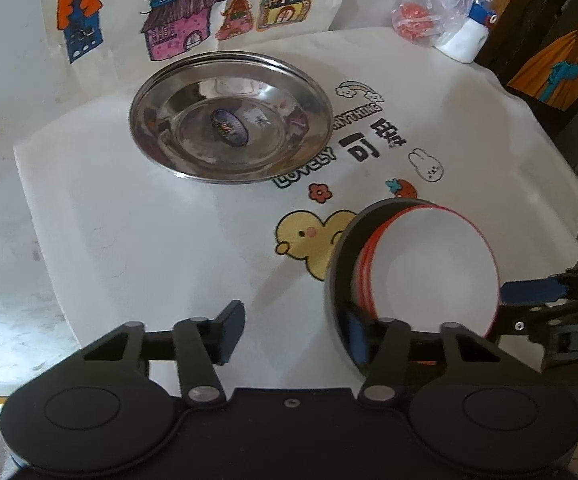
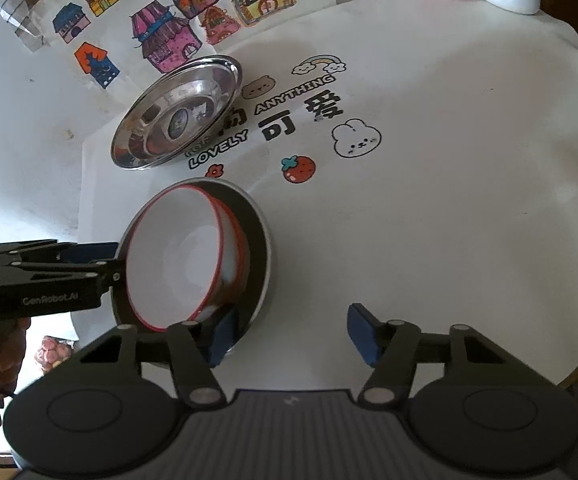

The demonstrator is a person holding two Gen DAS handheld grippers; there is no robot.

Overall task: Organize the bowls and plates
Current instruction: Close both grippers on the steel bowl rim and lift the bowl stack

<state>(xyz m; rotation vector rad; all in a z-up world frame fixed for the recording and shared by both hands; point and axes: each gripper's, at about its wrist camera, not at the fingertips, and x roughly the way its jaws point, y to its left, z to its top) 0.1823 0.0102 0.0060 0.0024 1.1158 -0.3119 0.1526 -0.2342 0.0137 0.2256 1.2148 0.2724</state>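
A dark bowl (image 1: 339,264) stands on the white tablecloth and holds nested white bowls with red rims (image 1: 441,272), tilted inside it. My left gripper (image 1: 293,336) is open wide, its right finger pad (image 1: 359,340) down inside the dark bowl's rim. My right gripper (image 2: 292,335) is also open, its left pad (image 2: 221,336) at the rim of the dark bowl (image 2: 259,248) beside the white bowls (image 2: 169,272). Each gripper shows in the other's view, left gripper (image 2: 105,260) and right gripper (image 1: 509,300), on opposite sides of the stack. A steel plate (image 1: 229,120) (image 2: 177,116) lies farther back.
The tablecloth (image 2: 449,200) carries cartoon prints. A clear bag with something red (image 1: 429,12) and a white bottle (image 1: 465,40) stand at the back right corner. Drawings of houses (image 1: 177,20) hang behind. The table edge (image 1: 41,220) drops off at the left. A hand (image 2: 1,352) holds the left gripper.
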